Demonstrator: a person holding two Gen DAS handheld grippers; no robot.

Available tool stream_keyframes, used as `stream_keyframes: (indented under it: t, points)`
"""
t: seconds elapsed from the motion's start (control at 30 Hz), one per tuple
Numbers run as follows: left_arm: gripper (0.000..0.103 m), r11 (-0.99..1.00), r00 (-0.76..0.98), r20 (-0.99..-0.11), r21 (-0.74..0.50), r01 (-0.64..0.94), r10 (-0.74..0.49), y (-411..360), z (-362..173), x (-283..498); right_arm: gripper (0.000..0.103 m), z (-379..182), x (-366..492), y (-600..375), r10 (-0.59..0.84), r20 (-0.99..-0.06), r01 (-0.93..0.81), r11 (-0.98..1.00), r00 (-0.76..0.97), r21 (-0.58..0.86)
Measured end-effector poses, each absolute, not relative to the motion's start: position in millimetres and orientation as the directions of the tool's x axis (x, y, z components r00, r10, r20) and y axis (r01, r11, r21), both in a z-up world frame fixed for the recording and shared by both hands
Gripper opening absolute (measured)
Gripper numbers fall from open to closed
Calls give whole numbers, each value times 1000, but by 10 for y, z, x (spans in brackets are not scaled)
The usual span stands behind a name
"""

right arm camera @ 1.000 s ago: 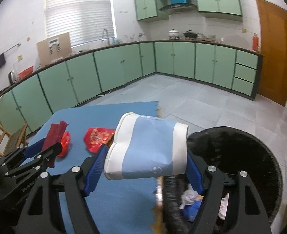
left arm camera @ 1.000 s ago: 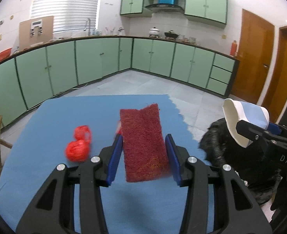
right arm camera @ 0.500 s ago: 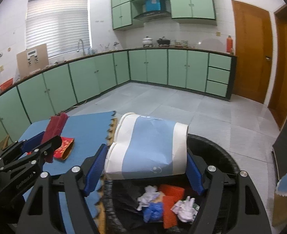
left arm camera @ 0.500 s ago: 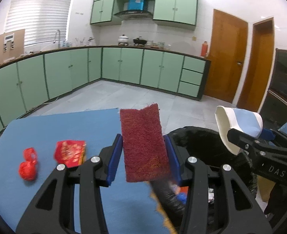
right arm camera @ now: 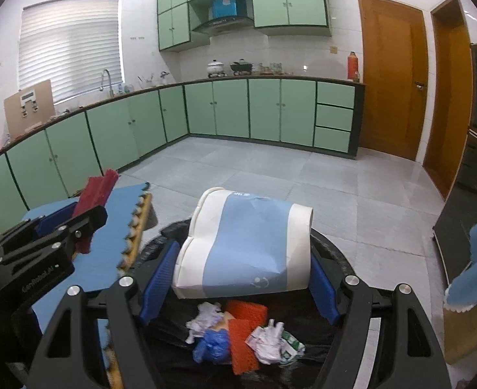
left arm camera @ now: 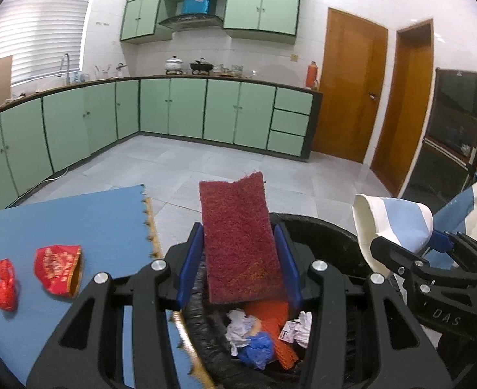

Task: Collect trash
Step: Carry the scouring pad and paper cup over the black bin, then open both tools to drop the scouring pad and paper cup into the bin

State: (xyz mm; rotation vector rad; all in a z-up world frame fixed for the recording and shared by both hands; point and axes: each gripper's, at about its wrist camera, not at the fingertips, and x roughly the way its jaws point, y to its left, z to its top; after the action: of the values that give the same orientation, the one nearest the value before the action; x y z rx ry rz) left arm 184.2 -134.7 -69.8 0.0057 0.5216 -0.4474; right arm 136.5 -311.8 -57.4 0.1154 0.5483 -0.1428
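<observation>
My left gripper (left arm camera: 240,261) is shut on a dark red scouring pad (left arm camera: 240,240) and holds it over the near rim of a black-lined trash bin (left arm camera: 329,236). My right gripper (right arm camera: 241,270) is shut on a crushed blue-and-white paper cup (right arm camera: 245,253) above the same bin (right arm camera: 332,253). The bin holds crumpled white paper (right arm camera: 267,343), a blue wad (right arm camera: 214,348) and orange pieces (right arm camera: 243,340). A red packet (left arm camera: 58,265) and a red crumpled wrapper (left arm camera: 4,285) lie on the blue mat (left arm camera: 76,220).
The blue mat's toothed edge (right arm camera: 138,227) runs beside the bin. Green kitchen cabinets (right arm camera: 264,110) line the far walls across a grey tiled floor (right arm camera: 352,194). Wooden doors (left arm camera: 352,84) stand at right. A dark cabinet (left arm camera: 449,136) is at far right.
Both grippers have swung right from over the blue mat to above the trash bin, each still holding its item. The red items on the mat now sit far left.
</observation>
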Motion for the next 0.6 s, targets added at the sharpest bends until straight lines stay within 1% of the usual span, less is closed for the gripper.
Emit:
stream_keyframes:
  t: [0.23, 0.47, 0.5, 0.53, 0.57, 0.6]
  points:
    - [43, 891, 739, -521, -103, 442, -426, -1630, -896, 1972, 74, -811, 1371, -3375, -134, -559, 208, 976, 818, 71]
    - [44, 882, 706, -558, -108, 460, -436, -1828, -1045, 2120, 74, -1025, 1444, -3480, -137, -594, 215, 975, 793, 62]
    - [45, 879, 697, -565, -113, 464, -441, -1844, -1063, 2151, 75, -1054, 1460, -3485, -138, -598, 214, 975, 790, 58]
    - [50, 876, 688, -574, -119, 467, -444, -1855, -1079, 2174, 78, -1084, 1473, -3482, -144, -604, 214, 976, 784, 45]
    - [57, 875, 682, -578, -127, 467, -448, -1857, -1087, 2190, 86, -1114, 1479, -3487, -153, -608, 216, 976, 779, 31]
    - [67, 874, 678, -579, -136, 466, -452, -1835, -1093, 2210, 89, -1139, 1475, -3504, -167, -606, 222, 975, 778, 16]
